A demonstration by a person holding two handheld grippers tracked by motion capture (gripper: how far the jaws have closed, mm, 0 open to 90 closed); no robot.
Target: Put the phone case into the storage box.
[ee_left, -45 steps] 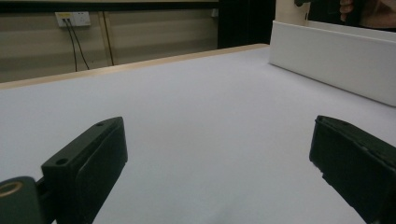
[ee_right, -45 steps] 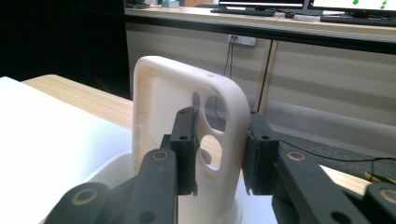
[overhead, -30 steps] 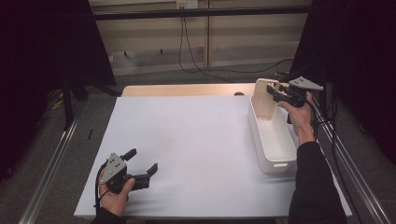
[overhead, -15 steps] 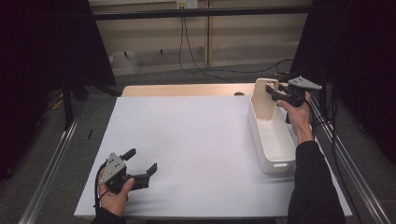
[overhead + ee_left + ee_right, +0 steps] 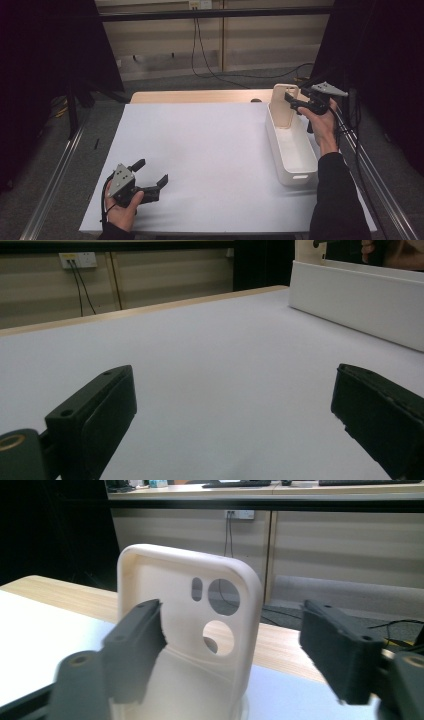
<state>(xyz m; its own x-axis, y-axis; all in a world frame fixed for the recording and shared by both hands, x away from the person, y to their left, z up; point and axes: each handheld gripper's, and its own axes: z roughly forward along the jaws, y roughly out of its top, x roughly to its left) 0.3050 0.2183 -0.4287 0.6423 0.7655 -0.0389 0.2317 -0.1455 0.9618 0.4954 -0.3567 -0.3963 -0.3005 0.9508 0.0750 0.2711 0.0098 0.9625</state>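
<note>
blank cream phone case [image 5: 190,630] between open right gripper [image 5: 235,650] jaws

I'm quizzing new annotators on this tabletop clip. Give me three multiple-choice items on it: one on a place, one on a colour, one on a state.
1. Where does the phone case stand?
A. Upright at the far end of the bin
B. Flat at the table's middle
C. Beside the left gripper

2. What colour is the phone case?
A. Black
B. Cream
C. Blue

3. How are the jaws of the right gripper?
A. Shut on the case
B. Shut on nothing
C. Open, one either side of the case

Answers: 1 A, the high view shows it standing there. 2 B, its shell is pale cream. 3 C, the right gripper view shows gaps beside the case.
</note>
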